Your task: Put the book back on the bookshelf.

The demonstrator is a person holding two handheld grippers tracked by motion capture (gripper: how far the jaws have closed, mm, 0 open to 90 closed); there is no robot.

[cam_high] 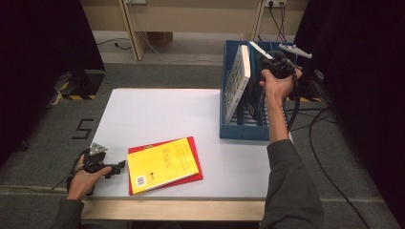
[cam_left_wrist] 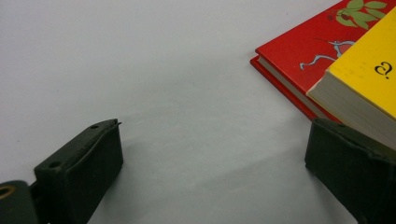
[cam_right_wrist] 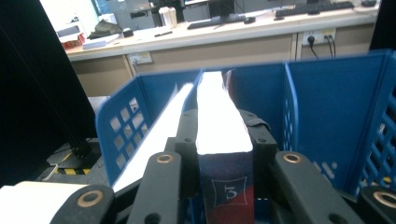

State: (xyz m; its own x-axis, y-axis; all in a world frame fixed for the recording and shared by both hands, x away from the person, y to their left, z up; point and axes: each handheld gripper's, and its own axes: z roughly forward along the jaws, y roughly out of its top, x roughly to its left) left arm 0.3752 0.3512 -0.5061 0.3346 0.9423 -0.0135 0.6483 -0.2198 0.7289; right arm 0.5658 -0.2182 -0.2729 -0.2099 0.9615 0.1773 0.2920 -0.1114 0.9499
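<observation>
Nearest to us, at the table's (cam_high: 157, 105) near edge, our left gripper (cam_high: 116, 168) lies low in our left hand (cam_high: 85, 180) just beside the yellow book (cam_high: 162, 164). We take that yellow book as our landmark. It lies flat on top of a red book (cam_high: 191, 143), whose cover peeks out along its far and right edges. In the left gripper view our jaws stand wide apart with bare white tabletop between them; the right-hand pad sits close against the yellow book's (cam_left_wrist: 369, 88) page edge, though we cannot tell if it touches, and the red book (cam_left_wrist: 299, 56) shows just beyond it. Nothing is held there.

Well away from the yellow book, at the table's far right corner, stands a blue slotted file rack (cam_high: 229, 129). Our right hand (cam_high: 277, 86) hangs over it with the right gripper (cam_high: 272, 64) pointing down. In the right gripper view we see its jaws pressed on either side of a dark-spined book (cam_right_wrist: 226, 186), standing on edge with its white page edge (cam_right_wrist: 217, 121) running away from us into a slot of the rack (cam_right_wrist: 336, 102). So the book in hand is partly inside the rack. One more book (cam_high: 237, 78) leans in the rack's slot nearest the yellow book, its patterned cover facing that way.
</observation>
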